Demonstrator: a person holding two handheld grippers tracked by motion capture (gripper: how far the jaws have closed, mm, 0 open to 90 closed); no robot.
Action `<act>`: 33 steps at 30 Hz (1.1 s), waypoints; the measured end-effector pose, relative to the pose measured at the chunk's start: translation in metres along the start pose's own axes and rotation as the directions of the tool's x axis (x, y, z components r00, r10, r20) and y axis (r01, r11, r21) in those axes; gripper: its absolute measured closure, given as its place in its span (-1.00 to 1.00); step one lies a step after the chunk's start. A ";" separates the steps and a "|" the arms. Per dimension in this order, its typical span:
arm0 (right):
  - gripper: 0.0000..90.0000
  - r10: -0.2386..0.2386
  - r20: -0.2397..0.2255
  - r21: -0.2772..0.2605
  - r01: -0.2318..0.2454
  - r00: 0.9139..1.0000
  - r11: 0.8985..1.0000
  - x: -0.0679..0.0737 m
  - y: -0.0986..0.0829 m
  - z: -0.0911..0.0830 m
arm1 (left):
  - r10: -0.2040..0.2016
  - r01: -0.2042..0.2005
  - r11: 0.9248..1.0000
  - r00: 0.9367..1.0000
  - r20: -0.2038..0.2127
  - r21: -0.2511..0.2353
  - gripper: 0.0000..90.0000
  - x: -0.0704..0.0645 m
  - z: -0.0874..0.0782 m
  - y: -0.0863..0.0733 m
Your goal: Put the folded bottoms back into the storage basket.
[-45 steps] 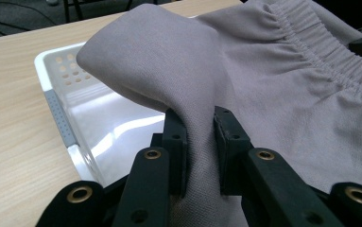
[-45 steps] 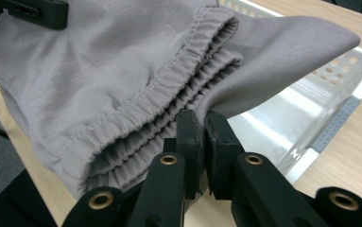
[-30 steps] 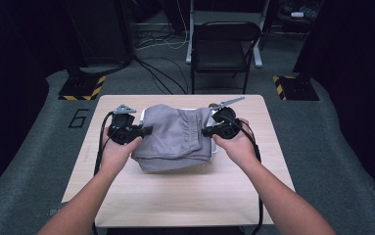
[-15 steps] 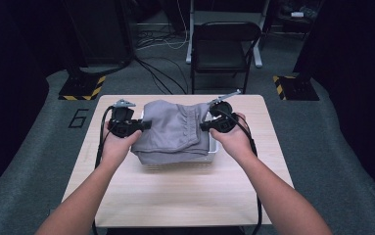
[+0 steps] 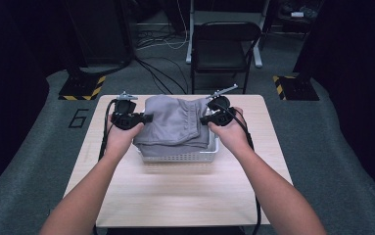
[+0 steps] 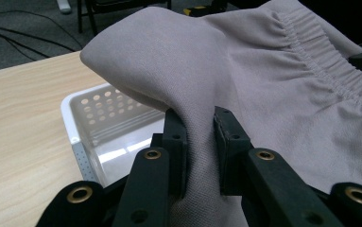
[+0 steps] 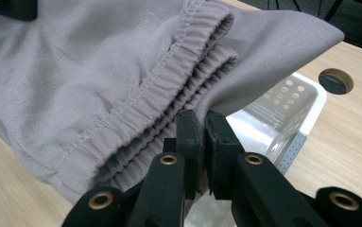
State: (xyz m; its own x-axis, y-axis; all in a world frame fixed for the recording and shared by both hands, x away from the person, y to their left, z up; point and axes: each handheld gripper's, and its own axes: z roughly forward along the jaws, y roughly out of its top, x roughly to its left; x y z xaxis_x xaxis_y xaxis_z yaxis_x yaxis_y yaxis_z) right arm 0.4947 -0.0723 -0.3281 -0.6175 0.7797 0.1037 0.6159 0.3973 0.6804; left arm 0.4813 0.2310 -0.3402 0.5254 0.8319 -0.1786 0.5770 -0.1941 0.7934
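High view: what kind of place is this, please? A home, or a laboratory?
Probably a lab or recording studio, not a home. The wooden table stands alone on grey carpet amid dark surroundings, loose cables run across the floor, and yellow-black hazard tape marks stand bases.

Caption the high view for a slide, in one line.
Two handheld grippers, left gripper and right gripper, hold folded grey garment over white perforated basket on wooden table.

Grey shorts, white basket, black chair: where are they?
grey shorts (image 5: 175,122), high view, middle of the folded cloth.
white basket (image 5: 180,156), high view, its perforated front wall.
black chair (image 5: 222,56), high view, its seat.
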 end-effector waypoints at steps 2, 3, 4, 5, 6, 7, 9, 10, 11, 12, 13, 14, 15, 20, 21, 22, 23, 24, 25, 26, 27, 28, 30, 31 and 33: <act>0.90 -0.002 0.006 0.000 0.002 1.000 1.000 -0.002 0.001 0.003 | 0.005 -0.005 1.000 1.000 0.001 0.004 0.71 0.002 0.002 0.002; 0.90 0.000 0.009 0.002 0.000 1.000 1.000 -0.003 0.001 0.006 | 0.006 -0.006 1.000 1.000 0.000 -0.001 0.72 0.003 0.004 0.003; 0.90 0.004 0.012 0.006 -0.004 1.000 1.000 -0.005 0.002 0.008 | 0.005 -0.005 1.000 1.000 0.001 0.006 0.72 0.004 0.005 0.003; 0.90 0.006 0.010 0.004 -0.006 1.000 1.000 -0.006 0.002 0.009 | -0.003 0.003 1.000 1.000 -0.001 0.002 0.71 0.005 0.006 0.004; 0.90 0.006 0.014 0.006 -0.006 1.000 1.000 -0.008 0.003 0.011 | -0.003 0.003 1.000 1.000 -0.001 0.003 0.72 0.007 0.008 0.005; 0.90 0.015 0.016 0.009 -0.015 1.000 1.000 -0.009 0.004 0.013 | -0.007 0.007 1.000 1.000 -0.002 0.003 0.71 0.009 0.010 0.005; 0.90 0.026 0.016 0.006 -0.026 1.000 1.000 -0.012 0.006 0.016 | -0.009 0.009 1.000 1.000 -0.005 0.001 0.71 0.011 0.013 0.006; 0.90 0.030 0.018 0.009 -0.030 0.999 1.000 -0.012 0.007 0.018 | -0.014 0.014 1.000 1.000 -0.006 0.004 0.71 0.012 0.015 0.006; 0.90 0.028 0.022 0.006 -0.028 0.999 1.000 -0.013 0.007 0.019 | -0.016 0.016 1.000 1.000 -0.012 0.002 0.71 0.014 0.018 0.006; 0.90 0.030 0.026 0.009 -0.030 0.999 1.000 -0.014 0.008 0.020 | -0.013 0.013 1.000 1.000 -0.016 0.000 0.72 0.014 0.019 0.006; 0.90 0.032 0.028 0.008 -0.032 0.999 0.999 -0.015 0.009 0.021 | -0.023 0.023 1.000 1.000 -0.019 0.006 0.71 0.014 0.022 0.006; 0.90 0.036 0.028 0.004 -0.036 0.999 0.999 -0.016 0.009 0.022 | -0.020 0.021 1.000 1.000 -0.021 0.012 0.71 0.016 0.023 0.005; 0.90 0.043 0.033 0.003 -0.043 0.999 0.999 -0.017 0.010 0.023 | -0.019 0.019 1.000 0.999 -0.028 0.022 0.71 0.017 0.026 0.005; 0.90 0.064 0.045 0.010 -0.065 0.997 0.998 -0.019 0.011 0.029 | -0.021 0.022 1.000 0.999 -0.050 0.016 0.71 0.017 0.032 0.004; 0.90 0.062 0.052 0.011 -0.062 0.997 0.998 -0.019 0.011 0.030 | -0.016 0.017 1.000 0.998 -0.056 0.016 0.71 0.017 0.033 0.004; 0.90 0.059 0.057 0.010 -0.060 0.997 0.998 -0.019 0.011 0.031 | -0.017 0.018 1.000 0.998 -0.061 0.015 0.71 0.017 0.035 0.004; 0.90 0.062 0.061 0.011 -0.063 0.996 0.998 -0.019 0.011 0.032 | -0.018 0.019 1.000 0.998 -0.064 0.017 0.71 0.018 0.036 0.004; 0.90 0.062 0.063 0.010 -0.063 0.996 0.998 -0.019 0.011 0.032 | -0.019 0.020 1.000 0.998 -0.066 0.019 0.71 0.018 0.036 0.004; 0.90 0.062 0.067 0.010 -0.063 0.996 0.998 -0.018 0.012 0.032 | -0.025 0.026 0.999 0.998 -0.065 0.018 0.71 0.019 0.038 0.004; 0.90 0.064 0.073 0.010 -0.065 0.995 0.998 -0.018 0.012 0.033 | -0.029 0.030 0.999 0.997 -0.067 0.020 0.71 0.019 0.039 0.004; 0.90 0.063 0.077 0.009 -0.064 0.995 0.998 -0.018 0.012 0.033 | -0.031 0.033 0.999 0.997 -0.068 0.017 0.71 0.020 0.041 0.003; 0.90 0.060 0.076 0.012 -0.061 0.995 0.998 -0.018 0.012 0.034 | -0.025 0.027 0.999 0.997 -0.071 0.024 0.71 0.021 0.041 0.003; 0.90 0.069 0.085 0.018 -0.071 0.994 0.997 -0.017 0.012 0.034 | -0.028 0.030 0.999 0.997 -0.073 0.027 0.71 0.021 0.044 0.003; 0.90 0.067 0.087 0.019 -0.069 0.994 0.997 -0.017 0.012 0.035 | -0.028 0.030 0.999 0.997 -0.075 0.031 0.71 0.022 0.044 0.002; 0.90 0.071 0.089 0.022 -0.073 0.993 0.997 -0.016 0.012 0.036 | -0.038 0.040 0.999 0.996 -0.078 0.031 0.71 0.022 0.047 0.001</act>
State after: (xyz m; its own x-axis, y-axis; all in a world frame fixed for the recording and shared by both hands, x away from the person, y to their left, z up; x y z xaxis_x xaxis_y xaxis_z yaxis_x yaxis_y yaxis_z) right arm 0.5299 -0.0629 -0.3481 -0.5260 0.8461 0.0865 0.6701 0.3496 0.6548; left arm 0.5230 0.2244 -0.3707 0.4528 0.8767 -0.1625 0.6165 -0.1763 0.7673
